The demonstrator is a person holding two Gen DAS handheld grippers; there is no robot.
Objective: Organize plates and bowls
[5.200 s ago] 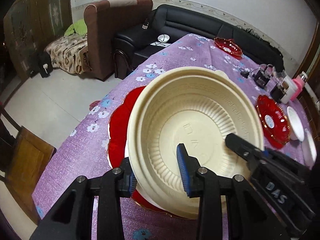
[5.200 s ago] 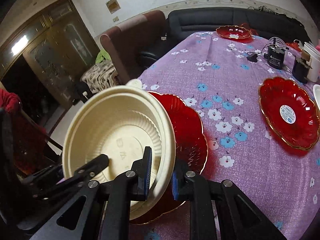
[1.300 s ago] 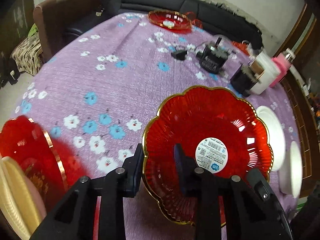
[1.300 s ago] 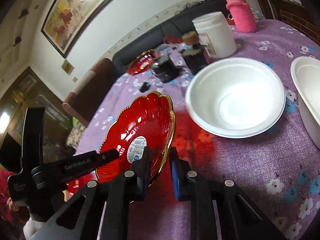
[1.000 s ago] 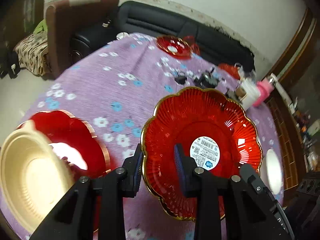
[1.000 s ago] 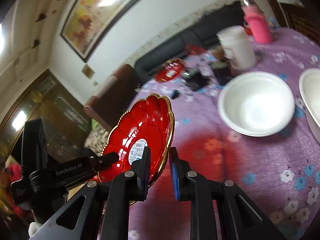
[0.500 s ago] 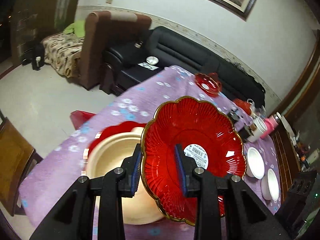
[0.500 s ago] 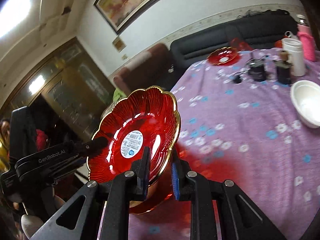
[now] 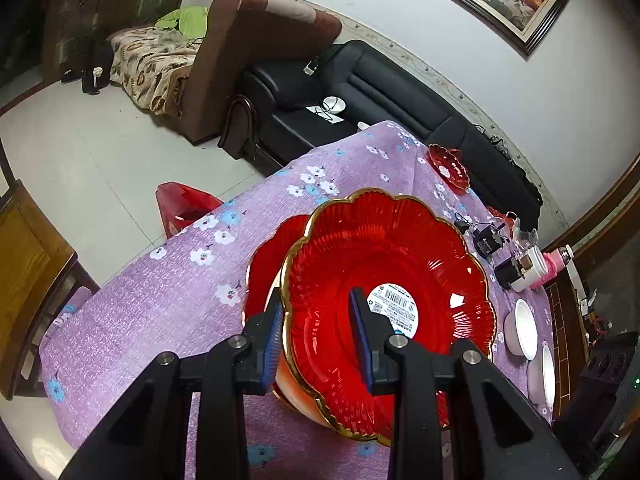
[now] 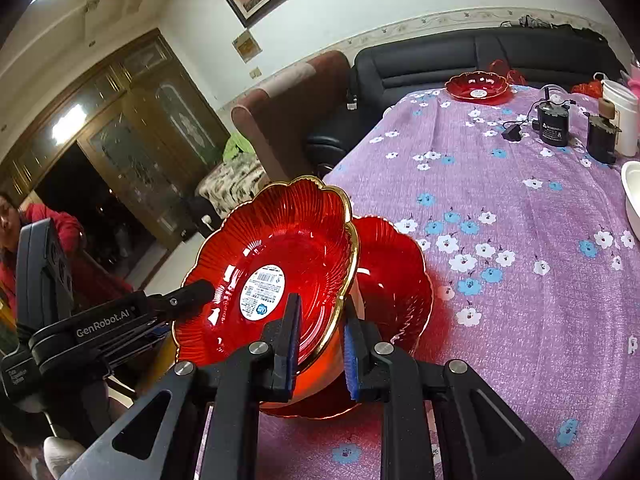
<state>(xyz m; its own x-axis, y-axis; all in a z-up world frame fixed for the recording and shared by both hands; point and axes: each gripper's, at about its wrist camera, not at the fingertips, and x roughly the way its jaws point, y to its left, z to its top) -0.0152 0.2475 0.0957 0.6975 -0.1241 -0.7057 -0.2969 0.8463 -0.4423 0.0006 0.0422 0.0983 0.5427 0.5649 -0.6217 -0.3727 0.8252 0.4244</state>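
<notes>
A red scalloped glass plate (image 9: 404, 280) with a gold rim and a white barcode sticker rests on the cream bowl, whose rim (image 9: 288, 380) peeks out under it; that bowl sits on a second red plate (image 9: 268, 256). My left gripper (image 9: 316, 332) straddles the top plate's near rim with its jaws loosened, no longer pinching. My right gripper (image 10: 320, 332) straddles the opposite rim of the same plate (image 10: 272, 256), its jaws also spread off the rim. The lower red plate (image 10: 396, 280) shows beside it.
The table wears a purple flowered cloth (image 10: 520, 208). A third red plate (image 10: 476, 86) sits at the far end. White bowls (image 9: 520, 332) stand at the right edge, with a white jar (image 10: 620, 116), black chargers (image 10: 554, 124) and a pink bottle. Sofas stand beyond the table.
Both grippers carried the red plate from the table's right side over to the cream bowl and set it down on it. Both jaws have widened off the rim.
</notes>
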